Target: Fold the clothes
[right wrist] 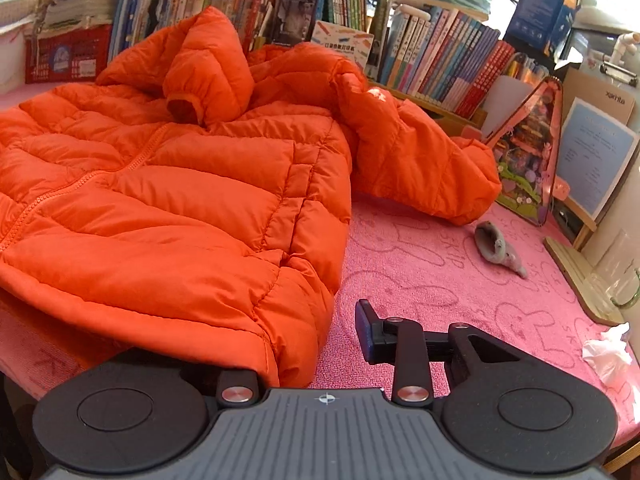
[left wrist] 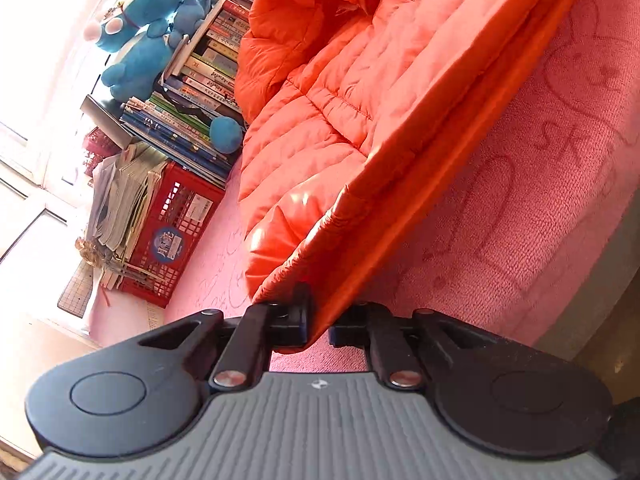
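Observation:
An orange quilted puffer jacket (right wrist: 168,200) with a hood lies front up on a pink towel-like cover (right wrist: 440,272). In the left wrist view my left gripper (left wrist: 318,326) is shut on the jacket's bottom hem (left wrist: 320,280) and holds it lifted off the pink cover (left wrist: 540,200). In the right wrist view my right gripper (right wrist: 316,344) stands open at the jacket's lower right corner. Its right finger (right wrist: 368,332) is bare over the cover; its left finger is hidden under the hem. One sleeve (right wrist: 420,160) sprawls to the right.
Rows of books (right wrist: 440,52) line the back. A red crate (left wrist: 172,232) with papers and blue plush toys (left wrist: 140,40) sit at the left. A grey sock-like item (right wrist: 498,248), a crumpled tissue (right wrist: 608,352), a pink bag (right wrist: 528,152) and a wooden board (right wrist: 580,276) lie at the right.

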The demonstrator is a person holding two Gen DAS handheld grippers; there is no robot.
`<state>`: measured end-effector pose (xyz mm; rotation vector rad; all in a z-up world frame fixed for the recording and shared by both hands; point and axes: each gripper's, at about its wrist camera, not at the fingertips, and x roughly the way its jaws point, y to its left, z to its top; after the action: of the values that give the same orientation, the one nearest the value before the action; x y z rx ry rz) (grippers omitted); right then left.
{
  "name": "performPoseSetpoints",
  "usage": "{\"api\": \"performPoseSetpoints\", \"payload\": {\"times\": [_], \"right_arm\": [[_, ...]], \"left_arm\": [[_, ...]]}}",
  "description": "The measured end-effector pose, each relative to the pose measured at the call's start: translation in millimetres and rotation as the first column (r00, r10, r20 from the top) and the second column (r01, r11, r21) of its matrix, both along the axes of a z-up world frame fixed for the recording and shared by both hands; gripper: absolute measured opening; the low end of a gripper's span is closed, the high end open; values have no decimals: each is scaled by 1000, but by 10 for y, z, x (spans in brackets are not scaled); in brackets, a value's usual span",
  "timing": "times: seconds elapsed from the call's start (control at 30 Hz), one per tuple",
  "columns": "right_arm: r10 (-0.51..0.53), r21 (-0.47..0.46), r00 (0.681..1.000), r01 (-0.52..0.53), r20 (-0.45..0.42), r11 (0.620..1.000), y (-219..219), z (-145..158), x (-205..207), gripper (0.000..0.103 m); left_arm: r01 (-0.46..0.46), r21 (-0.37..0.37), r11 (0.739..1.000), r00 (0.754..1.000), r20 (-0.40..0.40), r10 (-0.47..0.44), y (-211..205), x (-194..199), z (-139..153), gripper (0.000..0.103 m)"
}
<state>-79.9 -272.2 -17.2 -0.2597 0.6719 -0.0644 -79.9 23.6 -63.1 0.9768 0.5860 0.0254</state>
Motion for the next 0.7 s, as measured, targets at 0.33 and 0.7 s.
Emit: {"api": "performPoseSetpoints", "payload": {"times": [0.33,0.7], "right_arm": [[53,-8,999,-53,12,999,62,11,211,39],[203,-101,978,-198,47,975,528,-10,377,46]], "left_arm": [[-82,-51,995,997,-5,82,118,-13,81,11],[-187,-74,980,982,-35,185,350,-86,120,11]]}}
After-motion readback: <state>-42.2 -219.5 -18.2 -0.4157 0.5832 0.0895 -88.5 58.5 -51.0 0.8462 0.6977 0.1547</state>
